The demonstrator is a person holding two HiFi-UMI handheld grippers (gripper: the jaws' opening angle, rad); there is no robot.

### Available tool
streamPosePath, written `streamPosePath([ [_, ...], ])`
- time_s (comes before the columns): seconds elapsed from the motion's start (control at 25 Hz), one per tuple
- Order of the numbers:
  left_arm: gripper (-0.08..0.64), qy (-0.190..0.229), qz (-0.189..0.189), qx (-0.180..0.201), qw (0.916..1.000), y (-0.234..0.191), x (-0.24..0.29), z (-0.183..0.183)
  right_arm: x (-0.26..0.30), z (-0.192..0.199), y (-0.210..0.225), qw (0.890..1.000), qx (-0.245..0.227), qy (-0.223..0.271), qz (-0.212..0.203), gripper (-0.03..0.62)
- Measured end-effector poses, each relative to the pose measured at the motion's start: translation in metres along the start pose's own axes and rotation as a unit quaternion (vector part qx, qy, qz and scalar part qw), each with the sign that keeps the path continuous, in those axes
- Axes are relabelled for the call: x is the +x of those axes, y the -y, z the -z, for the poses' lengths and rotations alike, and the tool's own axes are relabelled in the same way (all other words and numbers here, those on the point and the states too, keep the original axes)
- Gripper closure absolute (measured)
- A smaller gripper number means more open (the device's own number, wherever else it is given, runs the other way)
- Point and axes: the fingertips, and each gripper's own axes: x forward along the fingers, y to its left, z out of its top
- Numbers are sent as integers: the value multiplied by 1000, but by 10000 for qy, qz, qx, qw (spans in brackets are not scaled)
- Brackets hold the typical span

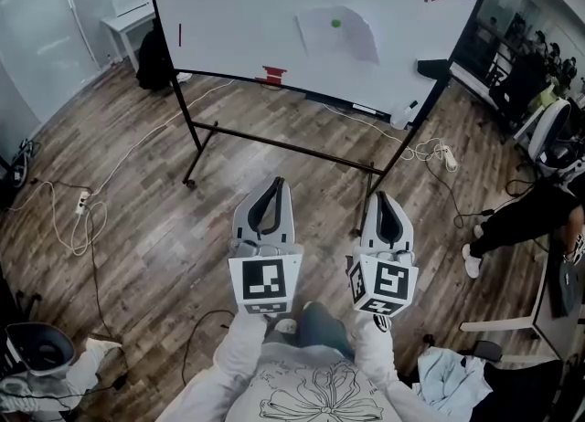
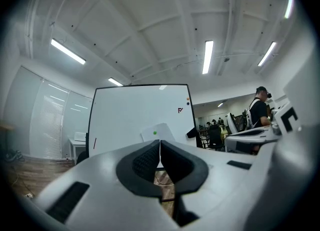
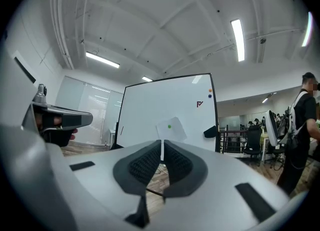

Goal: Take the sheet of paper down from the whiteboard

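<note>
Jaws: left gripper (image 1: 274, 183), right gripper (image 1: 380, 197) both closed, empty
Paper: sheet of paper (image 1: 340, 38) well ahead of both, under green magnet (image 1: 335, 23) on whiteboard (image 1: 228, 9)
Risk: tugging against the magnet could tear it

1. Grey-brown wood-plank floor (image 1: 183, 228), with white cables (image 1: 91, 219) trailing across it.
2. A white side table (image 1: 128, 14) stands beside frosted glass panels (image 1: 37, 27).
3. Strip lights (image 2: 208, 56) glow on the white ceiling (image 2: 150, 25); dark office chairs (image 3: 254, 140) fill the far side.
</note>
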Motion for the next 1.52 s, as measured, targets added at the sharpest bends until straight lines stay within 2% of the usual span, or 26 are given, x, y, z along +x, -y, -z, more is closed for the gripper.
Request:
streamPosePath([
  [0.4,555,-89,-87,-47,9999,-17,76,20,81,19,16,9999,64,-112,-49,589],
  [0.64,555,-75,-209,18,9998,-28,152,25,162,17,40,9999,113,25,-116,589],
  [1.12,554,119,-331,82,9993,-35,311,12,319,0,98,9993,93,256,-249,589],
  [1.36,555,11,-394,84,9992,-43,362,22,370,10,115,9996,79,133,-254,584],
  [1.52,554,-142,-332,82,9993,-51,393,34,398,19,124,9998,92,5,-184,558],
])
